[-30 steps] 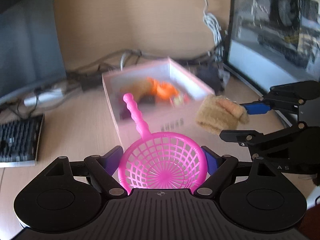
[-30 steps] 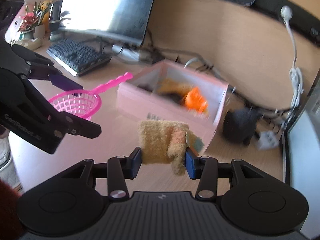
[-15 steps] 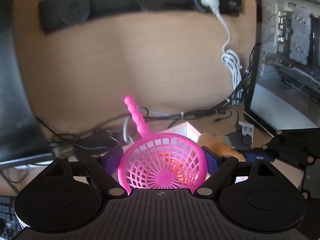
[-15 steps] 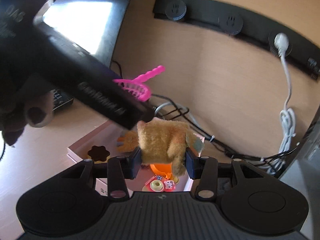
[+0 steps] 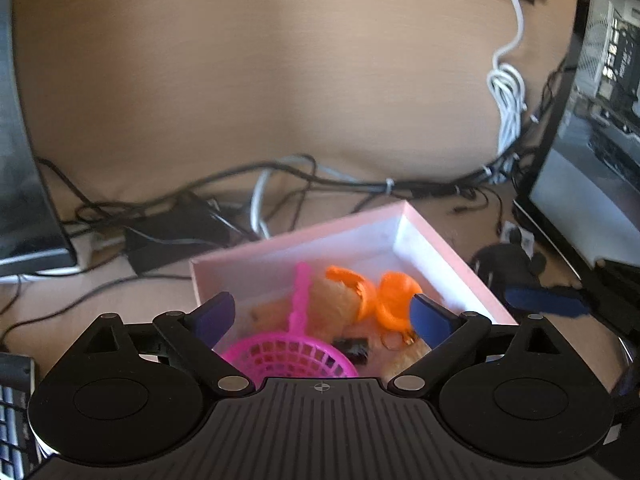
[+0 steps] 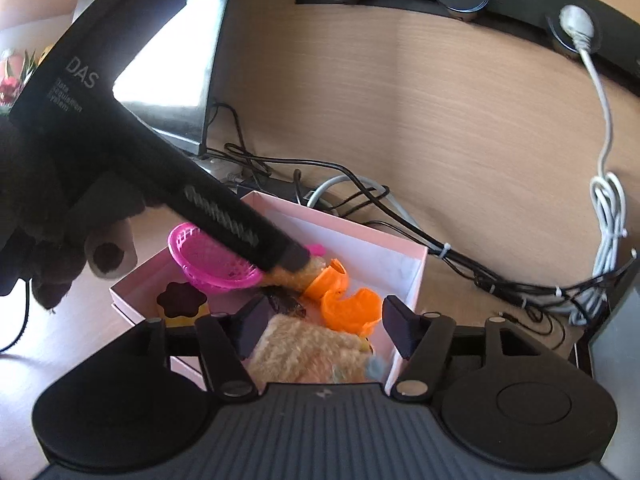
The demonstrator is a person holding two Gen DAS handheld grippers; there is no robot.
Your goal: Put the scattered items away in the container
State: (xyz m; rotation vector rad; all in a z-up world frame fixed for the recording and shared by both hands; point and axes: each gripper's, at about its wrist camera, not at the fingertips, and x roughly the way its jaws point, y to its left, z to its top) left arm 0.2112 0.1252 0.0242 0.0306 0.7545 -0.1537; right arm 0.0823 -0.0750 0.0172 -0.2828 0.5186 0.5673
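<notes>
A pink box (image 5: pixel 440 240) (image 6: pixel 416 276) sits on the desk with toys inside. My left gripper (image 5: pixel 320 316) is open above the box. The pink toy strainer (image 5: pixel 292 356) (image 6: pixel 208 260) lies free below it in the box, handle pointing away. My right gripper (image 6: pixel 324 324) is open over the box's near side. The tan plush toy (image 6: pixel 308 354) lies loose between and below its fingers, in the box. Orange shell pieces (image 5: pixel 384 296) (image 6: pixel 352 308), another tan plush (image 5: pixel 332 300) and a brown-topped yellow toy (image 6: pixel 182 308) also lie in the box.
Tangled cables (image 5: pixel 280 184) (image 6: pixel 400 220) run behind the box along the wooden wall. A monitor (image 6: pixel 168 48) stands at the left, a screen (image 5: pixel 592 160) at the right. A keyboard (image 5: pixel 16 412) lies at the left. A black object (image 5: pixel 508 268) sits right of the box.
Both grippers moved over the box and opened. The pink strainer and the tan plush dropped from the jaws into the box.
</notes>
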